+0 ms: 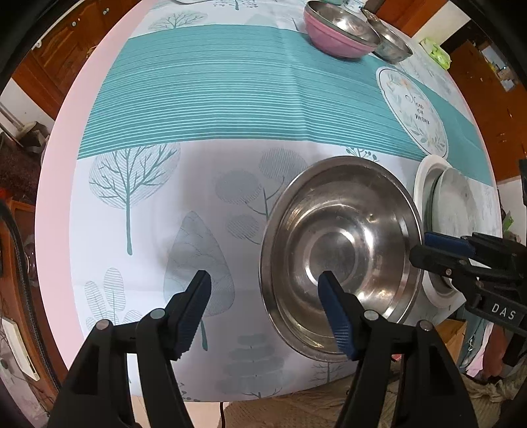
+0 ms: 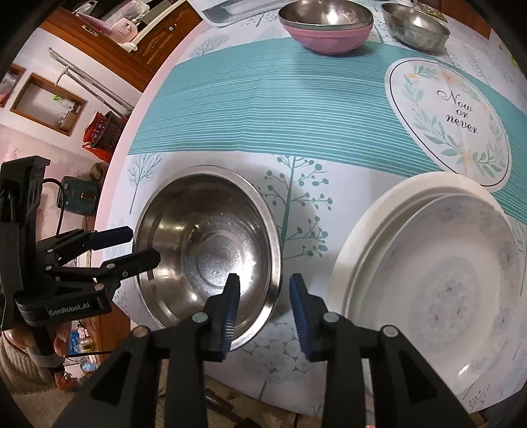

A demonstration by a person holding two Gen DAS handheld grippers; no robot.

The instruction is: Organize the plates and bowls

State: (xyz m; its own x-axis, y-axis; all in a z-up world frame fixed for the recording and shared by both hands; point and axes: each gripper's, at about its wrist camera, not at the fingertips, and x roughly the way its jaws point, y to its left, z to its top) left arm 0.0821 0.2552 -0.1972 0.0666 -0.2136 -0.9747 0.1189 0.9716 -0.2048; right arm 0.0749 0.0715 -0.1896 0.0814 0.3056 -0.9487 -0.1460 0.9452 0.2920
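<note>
A wide steel bowl (image 1: 342, 253) (image 2: 207, 247) rests on the tablecloth near the front edge. My left gripper (image 1: 266, 309) (image 2: 145, 245) is open and straddles the bowl's rim, one finger over the inside and one outside. On the opposite rim my right gripper (image 2: 263, 306) (image 1: 420, 247) is open too, the rim in the gap between its pads, which do not press on it. Beside the bowl, a patterned white plate (image 2: 454, 289) lies on a larger plain white plate (image 2: 359, 230). At the back, a steel bowl sits nested in a pink bowl (image 2: 329, 39), with another steel bowl (image 2: 415, 26) next to it.
The round table (image 1: 52, 204) has a pink rim and a teal-striped cloth. A round "Now or never" mat (image 2: 451, 118) lies behind the plates. A tray (image 2: 227, 13) stands at the far edge and a green packet (image 1: 438, 54) at the back right. A person's hand (image 2: 62, 339) holds the left gripper.
</note>
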